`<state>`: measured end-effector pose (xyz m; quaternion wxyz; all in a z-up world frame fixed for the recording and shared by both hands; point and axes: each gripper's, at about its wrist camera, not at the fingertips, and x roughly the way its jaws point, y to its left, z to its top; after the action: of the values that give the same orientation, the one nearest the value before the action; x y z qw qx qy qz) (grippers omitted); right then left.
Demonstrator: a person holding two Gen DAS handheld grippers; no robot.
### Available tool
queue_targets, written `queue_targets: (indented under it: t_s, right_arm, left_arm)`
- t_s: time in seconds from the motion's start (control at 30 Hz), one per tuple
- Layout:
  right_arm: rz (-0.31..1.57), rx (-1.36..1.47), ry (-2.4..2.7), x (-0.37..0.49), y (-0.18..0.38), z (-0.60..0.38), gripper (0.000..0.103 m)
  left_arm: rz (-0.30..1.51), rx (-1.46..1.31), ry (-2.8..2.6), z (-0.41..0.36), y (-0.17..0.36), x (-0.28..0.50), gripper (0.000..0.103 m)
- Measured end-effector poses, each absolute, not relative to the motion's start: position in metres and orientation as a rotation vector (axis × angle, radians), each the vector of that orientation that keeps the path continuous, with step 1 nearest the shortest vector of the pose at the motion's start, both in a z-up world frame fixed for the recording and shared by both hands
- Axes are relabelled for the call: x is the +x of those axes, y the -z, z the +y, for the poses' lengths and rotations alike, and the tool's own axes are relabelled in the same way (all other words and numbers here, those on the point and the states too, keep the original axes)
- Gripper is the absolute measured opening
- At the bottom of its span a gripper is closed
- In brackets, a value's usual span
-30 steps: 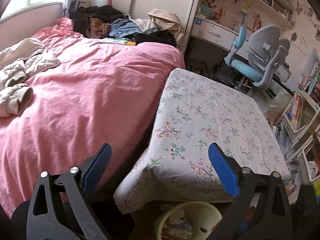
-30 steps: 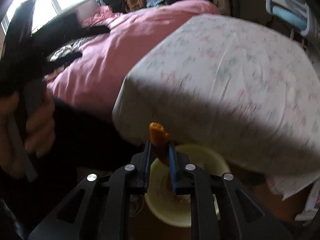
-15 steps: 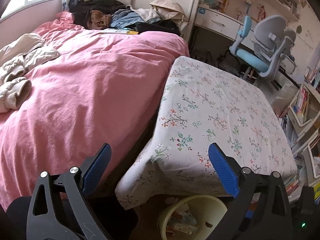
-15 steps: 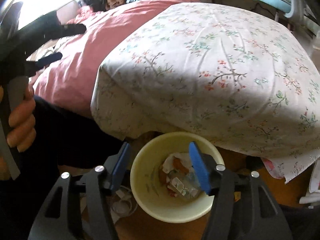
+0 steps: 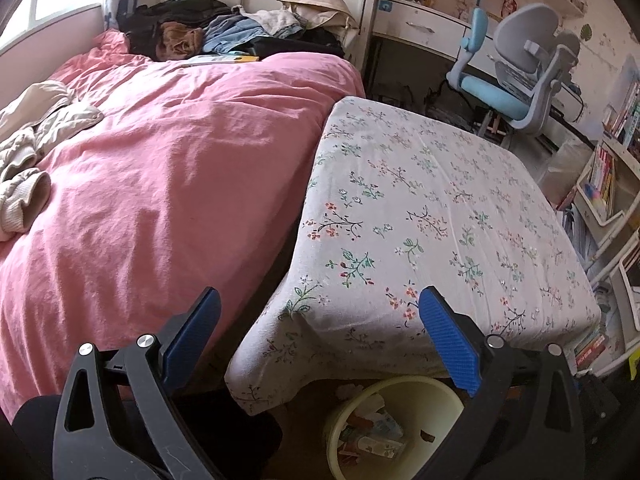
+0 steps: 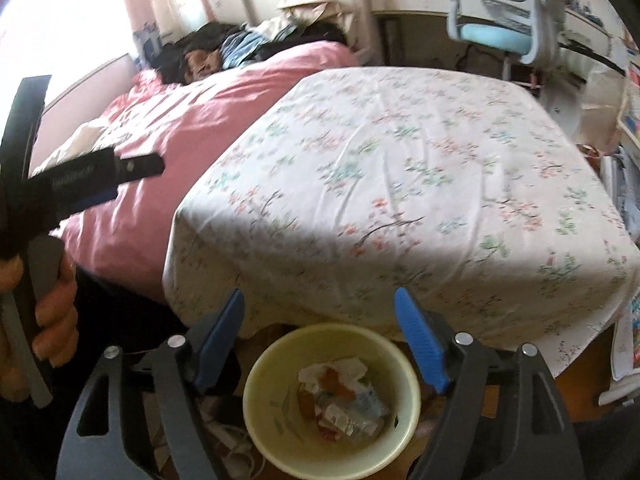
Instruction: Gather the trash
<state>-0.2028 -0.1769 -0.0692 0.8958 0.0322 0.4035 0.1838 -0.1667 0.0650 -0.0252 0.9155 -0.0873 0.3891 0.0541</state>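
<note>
A pale yellow trash bin stands on the floor under the near edge of the floral-covered table. Wrappers and crumpled paper lie inside it. My right gripper hovers above the bin, its jaws opening, with nothing between the blue pads. The bin also shows at the bottom of the left wrist view. My left gripper stands open and empty over the table's near corner. A hand holds the left gripper at the left of the right wrist view.
A pink quilted bed lies left of the table, with clothes piled at its far end. A blue and grey desk chair and white desk stand behind. Bookshelves line the right side. White cables lie beside the bin.
The right gripper was shut on an orange piece of trash over the bin; its jaws have spread and the piece is gone from them. The left gripper barely moved.
</note>
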Motion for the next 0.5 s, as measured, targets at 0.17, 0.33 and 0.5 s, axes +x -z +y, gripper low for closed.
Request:
queue_targets:
  t_s: [0.17, 0.33, 0.5]
  right_arm:
    - [0.834, 0.076, -0.363, -0.2, 0.068, -0.18, 0.076]
    - [0.819, 0.069, -0.351, -0.202, 0.065, -0.185, 0.077]
    - [0.804, 0.073, -0.32, -0.202, 0.065, -0.188, 0.079]
  left_arm:
    - [0.807, -0.141, -0.107, 0.059, 0.025, -0.166, 0.096]
    - [0.808, -0.114, -0.113, 0.055, 0.025, -0.166, 0.096]
    - [0.804, -0.102, -0.118, 0.054, 0.024, -0.167, 0.096]
